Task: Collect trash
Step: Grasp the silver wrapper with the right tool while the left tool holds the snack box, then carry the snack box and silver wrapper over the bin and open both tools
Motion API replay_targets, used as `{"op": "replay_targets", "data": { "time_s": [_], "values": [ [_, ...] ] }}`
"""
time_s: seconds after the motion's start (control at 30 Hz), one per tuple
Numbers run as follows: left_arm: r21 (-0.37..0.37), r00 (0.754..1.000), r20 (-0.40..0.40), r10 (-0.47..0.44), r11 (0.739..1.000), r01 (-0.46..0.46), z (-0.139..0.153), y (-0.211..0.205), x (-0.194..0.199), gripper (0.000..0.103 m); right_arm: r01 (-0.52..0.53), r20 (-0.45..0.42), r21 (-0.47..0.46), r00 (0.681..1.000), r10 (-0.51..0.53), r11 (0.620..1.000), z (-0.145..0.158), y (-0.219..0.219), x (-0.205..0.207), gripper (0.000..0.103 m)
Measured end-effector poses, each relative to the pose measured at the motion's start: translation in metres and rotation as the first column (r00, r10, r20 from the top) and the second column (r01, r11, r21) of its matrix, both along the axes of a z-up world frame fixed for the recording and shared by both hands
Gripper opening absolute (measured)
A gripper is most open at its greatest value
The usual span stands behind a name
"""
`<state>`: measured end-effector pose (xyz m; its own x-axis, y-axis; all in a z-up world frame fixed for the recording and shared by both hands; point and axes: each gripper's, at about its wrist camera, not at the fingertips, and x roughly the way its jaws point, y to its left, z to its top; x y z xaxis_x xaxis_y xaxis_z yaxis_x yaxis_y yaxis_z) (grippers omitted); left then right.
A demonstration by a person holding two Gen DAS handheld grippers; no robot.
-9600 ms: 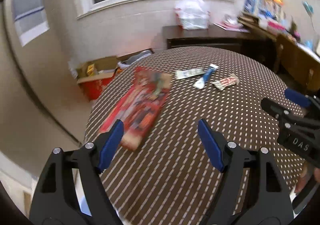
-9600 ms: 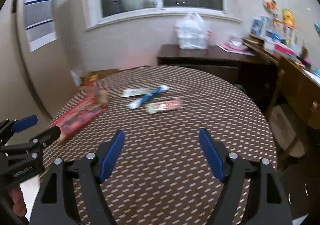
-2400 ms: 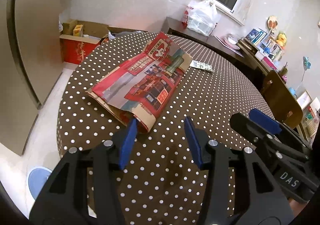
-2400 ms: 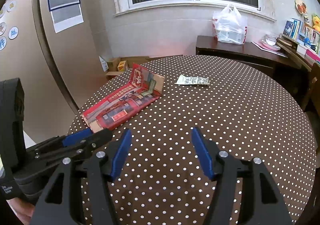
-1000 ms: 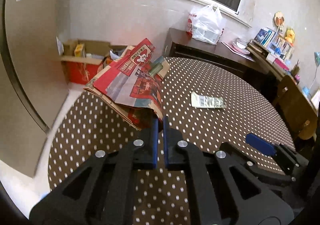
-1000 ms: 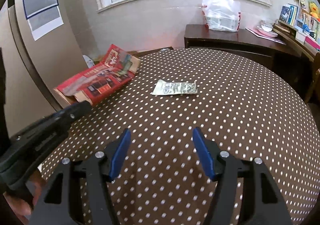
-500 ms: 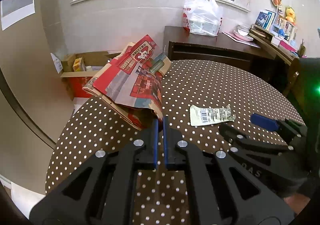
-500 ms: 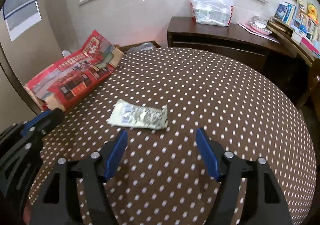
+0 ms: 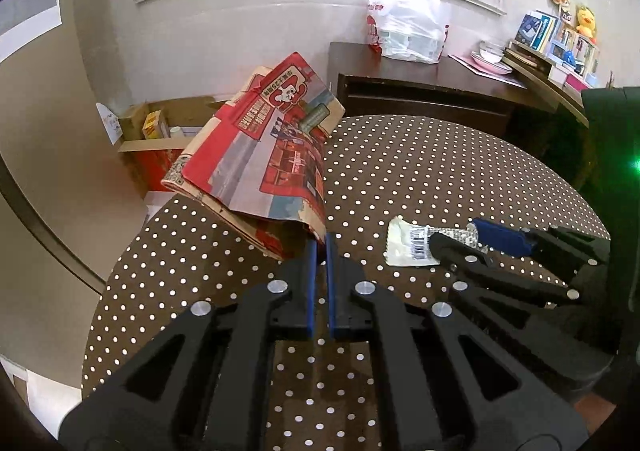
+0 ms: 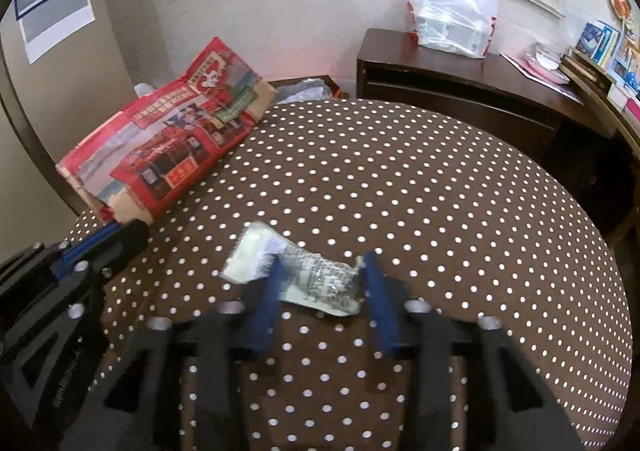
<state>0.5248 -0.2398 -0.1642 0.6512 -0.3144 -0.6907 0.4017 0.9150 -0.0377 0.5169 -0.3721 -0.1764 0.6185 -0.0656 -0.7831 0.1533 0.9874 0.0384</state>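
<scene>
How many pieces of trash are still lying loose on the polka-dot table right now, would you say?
1: a flat white printed wrapper lies between the right tongs' open fingers. The red paper bag is pinched in the shut left tongs, raised at the table's edge. More may be hidden.

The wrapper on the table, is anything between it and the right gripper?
Nothing visible. The right gripper is open with its blue fingers on either side of the white wrapper, which lies flat on the polka-dot tablecloth.
</scene>
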Motion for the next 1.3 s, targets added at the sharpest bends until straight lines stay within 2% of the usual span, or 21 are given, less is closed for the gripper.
{"op": "replay_targets", "data": {
  "time_s": [0.07, 0.17, 0.33, 0.47, 0.87, 1.03, 1.3],
  "values": [
    [-0.005, 1.0, -0.005, 0.002, 1.0, -0.002, 0.001, -0.001, 0.001, 0.004, -0.013, 0.003, 0.004, 1.0, 0.013, 1.0, 0.001, 0.004, -0.005, 0.022],
    [-0.03, 1.0, -0.018, -0.001, 1.0, 0.0, 0.004, 0.006, -0.003, 0.004, -0.022, 0.015, 0.042, 1.0, 0.022, 0.999, 0.004, 0.004, -0.016, 0.015],
    [-0.077, 1.0, -0.021, -0.003, 0.997, 0.002, 0.009, 0.028, -0.022, 0.004, -0.043, 0.068, 0.087, 0.997, 0.037, 0.995, 0.018, 0.014, -0.046, 0.014],
    [-0.127, 1.0, -0.018, 0.008, 0.992, -0.01, 0.009, 0.058, -0.052, 0.004, -0.081, 0.096, 0.108, 0.993, 0.071, 0.991, 0.027, 0.032, -0.074, 0.014],
    [-0.256, 0.996, -0.003, 0.087, 0.963, -0.085, 0.003, 0.153, -0.147, 0.004, -0.2, 0.191, 0.092, 0.965, 0.18, 0.975, 0.041, 0.126, -0.167, 0.014],
    [-0.315, 0.994, -0.013, 0.104, 0.943, -0.103, -0.003, 0.183, -0.178, 0.004, -0.243, 0.199, 0.111, 0.955, 0.218, 0.964, 0.044, 0.157, -0.188, 0.014],
    [-0.37, 0.986, 0.027, 0.166, 0.918, -0.144, 0.0, 0.22, -0.217, 0.004, -0.305, 0.204, 0.118, 0.939, 0.277, 0.945, 0.044, 0.209, -0.216, 0.014]
  ]
}}
